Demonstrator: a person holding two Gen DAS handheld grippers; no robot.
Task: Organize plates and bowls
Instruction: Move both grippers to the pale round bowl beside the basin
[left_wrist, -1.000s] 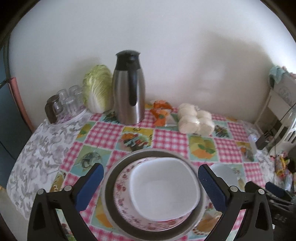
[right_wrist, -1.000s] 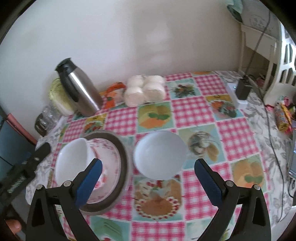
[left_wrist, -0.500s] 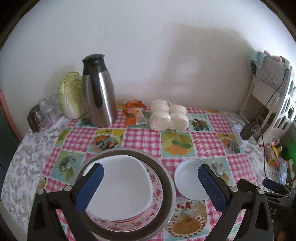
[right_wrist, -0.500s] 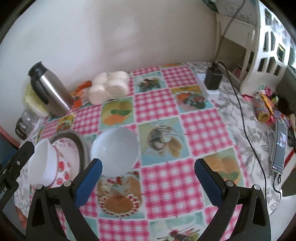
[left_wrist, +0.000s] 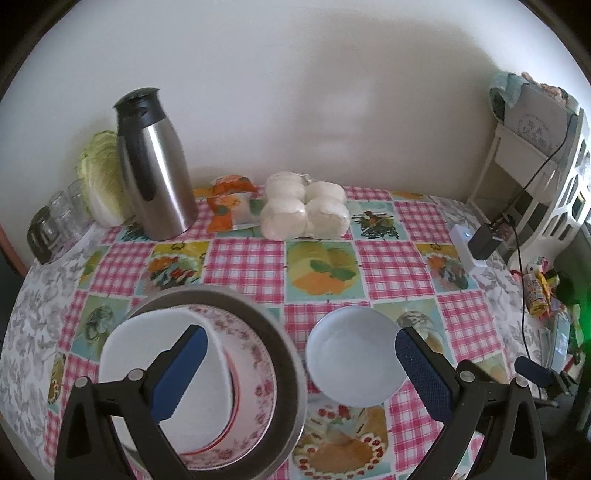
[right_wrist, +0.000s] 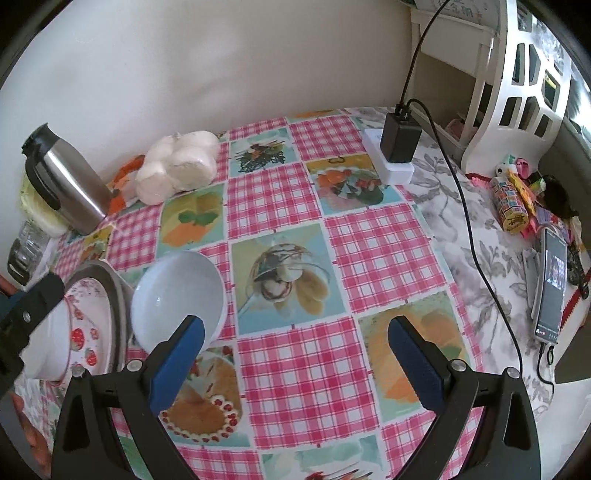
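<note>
Both sets of jaws stood wide apart and held nothing. The left gripper hung low over the near edge of the table, its left pad above the white square bowl and its right pad just beside the small round bowl. That square bowl sat in a floral plate, itself nested in a grey metal pan. The round bowl stood alone on the checked tablecloth, just right of the pan's rim, apparently apart from it.

From the right gripper the same round bowl lay up and to the left, partly behind its left pad, so I judged the left gripper the nearer and better lined up. Being round, the bowl offered no long axis; any rim bite would serve.

To the right the cloth lay bare and open; the thermos and wrapped buns stood well back by the wall.
</note>
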